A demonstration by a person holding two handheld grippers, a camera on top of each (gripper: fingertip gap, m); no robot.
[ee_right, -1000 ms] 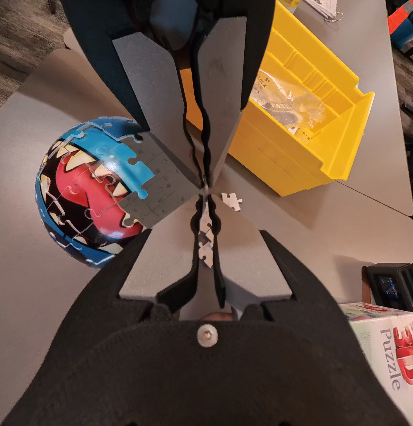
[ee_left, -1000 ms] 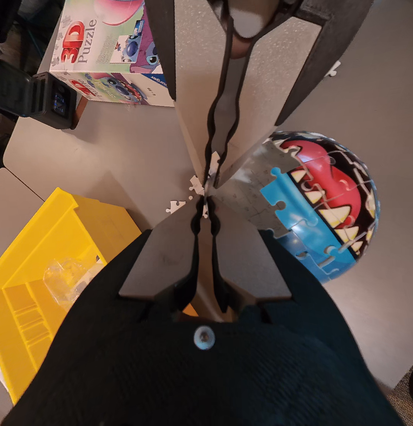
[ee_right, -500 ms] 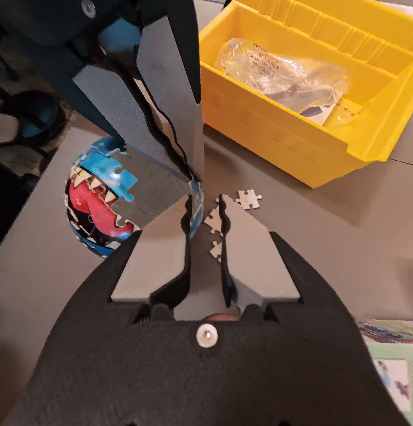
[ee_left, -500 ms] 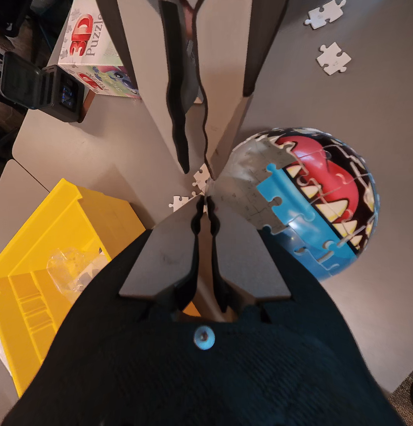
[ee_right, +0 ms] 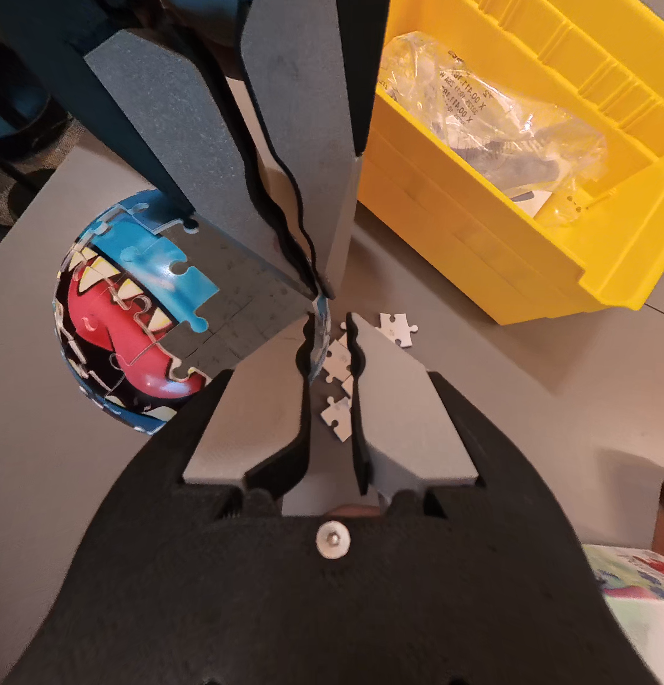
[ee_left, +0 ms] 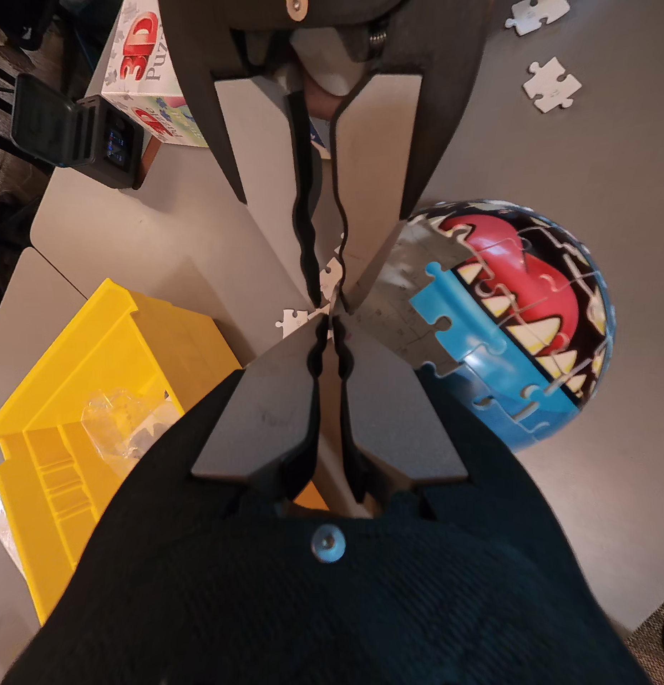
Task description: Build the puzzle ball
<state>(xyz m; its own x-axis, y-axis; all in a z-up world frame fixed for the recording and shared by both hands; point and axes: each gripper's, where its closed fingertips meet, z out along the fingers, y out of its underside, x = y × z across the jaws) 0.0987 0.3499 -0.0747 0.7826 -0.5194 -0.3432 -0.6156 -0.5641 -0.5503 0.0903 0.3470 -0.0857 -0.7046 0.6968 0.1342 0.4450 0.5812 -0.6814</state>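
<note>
The puzzle ball (ee_left: 526, 315), blue with a red mouth and white teeth, has a grey open gap on the side facing both grippers. My left gripper (ee_left: 330, 320) is shut on the ball's rim at the edge of that gap. My right gripper (ee_right: 330, 317) is open; its fingers stand on either side of the same rim, tip to tip with the left gripper (ee_right: 323, 293). The ball also shows in the right wrist view (ee_right: 111, 315). I cannot tell whether the ball rests on the table.
Loose white puzzle pieces lie under the tips (ee_right: 337, 359) (ee_right: 395, 328) and farther off (ee_left: 551, 85). A yellow bin (ee_right: 508, 259) holds a clear plastic bag (ee_right: 489, 118). A puzzle box (ee_left: 137, 74) and a black device (ee_left: 74, 129) stand near the table's far corner. My left and right fingertips are right by each other.
The right gripper was shut tip to tip with the left, then opened and swung aside. Now it is back at the rim with its jaws open. The left gripper stayed shut.
</note>
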